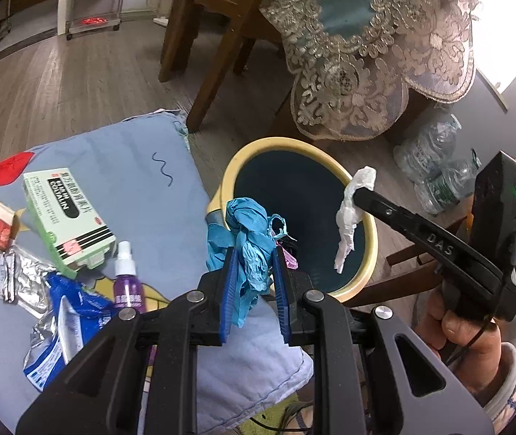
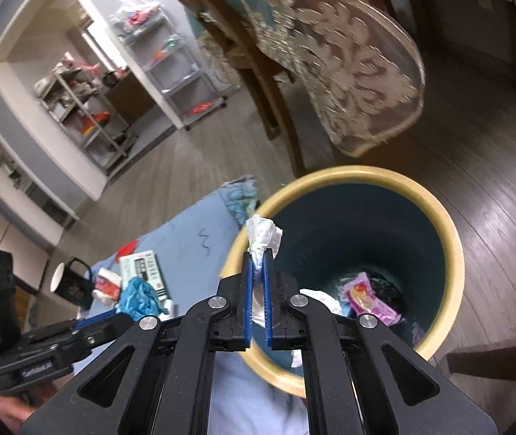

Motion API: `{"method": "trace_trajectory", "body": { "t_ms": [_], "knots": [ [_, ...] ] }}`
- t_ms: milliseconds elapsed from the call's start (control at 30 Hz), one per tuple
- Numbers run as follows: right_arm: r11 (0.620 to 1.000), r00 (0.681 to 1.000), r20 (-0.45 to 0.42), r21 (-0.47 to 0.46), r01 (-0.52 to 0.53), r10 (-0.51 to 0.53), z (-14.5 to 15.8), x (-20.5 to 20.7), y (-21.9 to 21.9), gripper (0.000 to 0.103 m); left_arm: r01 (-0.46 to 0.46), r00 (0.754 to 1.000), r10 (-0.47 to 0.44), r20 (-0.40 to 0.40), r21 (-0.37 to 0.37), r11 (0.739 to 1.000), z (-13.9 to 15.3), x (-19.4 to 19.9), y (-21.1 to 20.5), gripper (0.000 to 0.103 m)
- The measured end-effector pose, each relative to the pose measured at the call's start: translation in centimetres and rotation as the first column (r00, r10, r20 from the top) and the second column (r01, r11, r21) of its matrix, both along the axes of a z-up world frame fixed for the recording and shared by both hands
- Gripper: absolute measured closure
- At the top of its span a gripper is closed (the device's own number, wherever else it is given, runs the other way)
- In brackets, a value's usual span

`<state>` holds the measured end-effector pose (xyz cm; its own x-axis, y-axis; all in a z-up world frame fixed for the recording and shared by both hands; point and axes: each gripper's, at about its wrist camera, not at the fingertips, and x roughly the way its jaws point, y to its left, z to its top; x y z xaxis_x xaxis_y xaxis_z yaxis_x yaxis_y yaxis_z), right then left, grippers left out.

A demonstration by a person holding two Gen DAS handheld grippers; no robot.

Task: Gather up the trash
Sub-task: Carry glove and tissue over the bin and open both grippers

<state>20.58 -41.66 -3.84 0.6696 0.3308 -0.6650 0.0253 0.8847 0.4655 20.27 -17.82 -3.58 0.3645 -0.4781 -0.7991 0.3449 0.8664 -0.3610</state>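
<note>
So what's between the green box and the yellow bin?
In the left wrist view, only bare blue blanket with a small squiggle lies between the green box and the yellow bin.

Lace tablecloth (image 2: 348, 54) blurred upper right; blue foil bag (image 1: 58, 330) partly hidden lower left, print unreadable.

Bin (image 1: 363, 272) right of cushion (image 1: 142, 181), box (image 1: 66, 214) on cushion

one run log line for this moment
left gripper: shut on crumpled blue glove | right gripper: shut on white tissue | both over yellow-rimmed bin
</note>
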Motion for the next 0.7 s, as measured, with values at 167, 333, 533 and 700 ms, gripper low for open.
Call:
{"method": "trace_trajectory", "body": {
  "t_ms": [167, 333, 533, 700],
  "knots": [
    [0.998, 0.997, -0.046, 0.022, 0.061, -0.06, -0.8, -0.1, -1.7, 0.062, 0.035, 0.999, -0.035, 0.002, 0.007, 0.999, -0.2, 0.6, -1.8, 0.084],
    [0.993, 0.993, -0.03, 0.043, 0.112, -0.111, -0.5, -0.7, -3.4, 0.048, 0.075, 0.997, -0.075, 0.002, 0.02, 0.997, -0.6, 1.0, -3.7, 0.084],
    [0.979, 0.981, 0.016, 0.062, 0.194, -0.196, 0.8, -2.1, -5.3, 0.04, 0.118, 0.993, -0.118, -0.009, 0.01, 0.993, -2.0, 2.6, -7.2, 0.084],
    [0.967, 0.969, 0.036, 0.081, 0.241, -0.244, 1.3, -2.9, -6.6, 0.039, 0.139, 0.99, -0.139, -0.012, -0.01, 0.99, -3.6, 3.9, -9.7, 0.084]
  ]
}}
